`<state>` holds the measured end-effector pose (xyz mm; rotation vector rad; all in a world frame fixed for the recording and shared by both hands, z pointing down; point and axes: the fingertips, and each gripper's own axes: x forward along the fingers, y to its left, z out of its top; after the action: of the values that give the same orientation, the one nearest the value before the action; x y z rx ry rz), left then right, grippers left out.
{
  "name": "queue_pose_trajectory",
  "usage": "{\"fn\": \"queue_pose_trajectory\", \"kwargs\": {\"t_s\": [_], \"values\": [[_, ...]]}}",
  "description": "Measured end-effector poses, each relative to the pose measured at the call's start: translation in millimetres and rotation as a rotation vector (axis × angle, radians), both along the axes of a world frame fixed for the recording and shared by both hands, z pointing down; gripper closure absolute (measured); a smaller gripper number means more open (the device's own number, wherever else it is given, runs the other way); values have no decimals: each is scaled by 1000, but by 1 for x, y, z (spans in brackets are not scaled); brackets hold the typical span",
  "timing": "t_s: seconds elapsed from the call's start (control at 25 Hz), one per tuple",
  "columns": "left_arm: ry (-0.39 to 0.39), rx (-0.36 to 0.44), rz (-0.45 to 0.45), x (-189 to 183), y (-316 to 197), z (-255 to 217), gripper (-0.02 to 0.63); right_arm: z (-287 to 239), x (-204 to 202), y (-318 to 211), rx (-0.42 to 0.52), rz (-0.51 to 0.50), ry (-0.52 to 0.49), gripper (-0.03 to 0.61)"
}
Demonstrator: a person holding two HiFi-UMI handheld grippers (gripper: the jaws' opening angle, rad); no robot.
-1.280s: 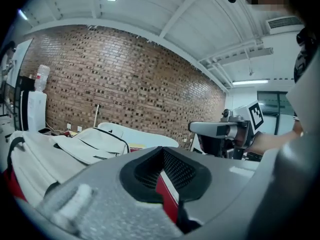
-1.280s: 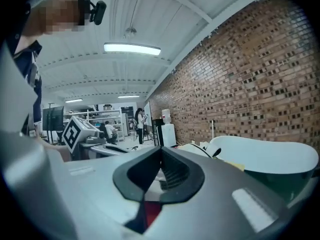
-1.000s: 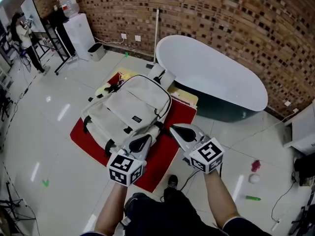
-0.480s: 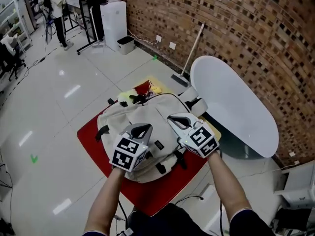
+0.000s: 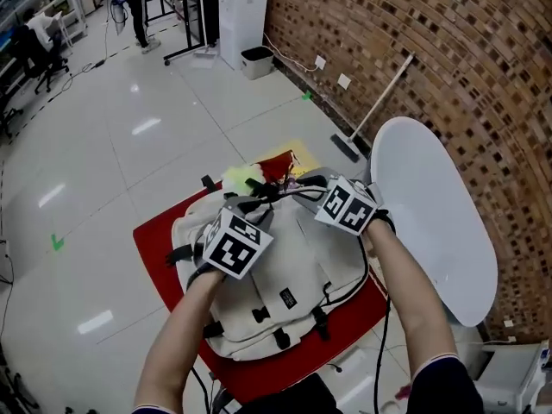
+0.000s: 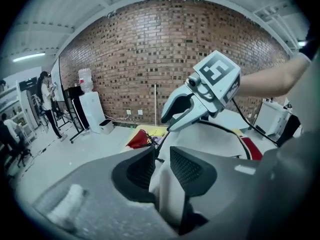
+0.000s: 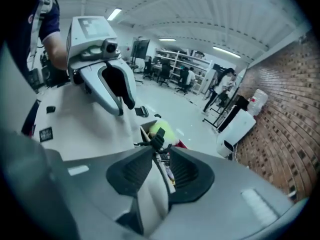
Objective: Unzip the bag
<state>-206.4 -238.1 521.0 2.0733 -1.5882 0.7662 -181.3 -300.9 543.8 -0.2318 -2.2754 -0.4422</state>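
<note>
A cream backpack (image 5: 285, 266) lies flat on a red mat (image 5: 155, 240), with a black zip line along its edge (image 5: 355, 283). Both grippers are at its top end, facing each other. My left gripper (image 5: 256, 210) has just been opening, and its jaws stand apart with cream bag fabric (image 6: 161, 184) showing between them. My right gripper (image 5: 297, 192) has also just been opening. Its jaws straddle the bag's top edge, with a small black part (image 7: 157, 138) at their tips. I cannot tell whether either pair of pads touches the bag.
A yellow-green fluffy thing (image 5: 241, 178) lies just past the bag's top. A white oval tub (image 5: 431, 205) stands right of the mat against the brick wall, with a broom (image 5: 371, 119) behind it. A white dispenser (image 5: 237, 11) and a bin (image 5: 257, 61) are far back.
Both grippers have travelled forward over the backpack, from its near end to its top end. Their jaws, shut before, now stand apart. The right gripper has rolled.
</note>
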Motion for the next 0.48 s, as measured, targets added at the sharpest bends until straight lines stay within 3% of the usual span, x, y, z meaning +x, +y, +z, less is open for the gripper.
{"fn": "queue_pose_trajectory", "kwargs": {"t_s": [0.24,0.48], "values": [[-67,-121,-5,-7,-21,30,511,46,-13,-32,92,-381,130,491],[-52,-254,9,-10,-23,55,509,83,-16,-36,185,-717,290,423]]}}
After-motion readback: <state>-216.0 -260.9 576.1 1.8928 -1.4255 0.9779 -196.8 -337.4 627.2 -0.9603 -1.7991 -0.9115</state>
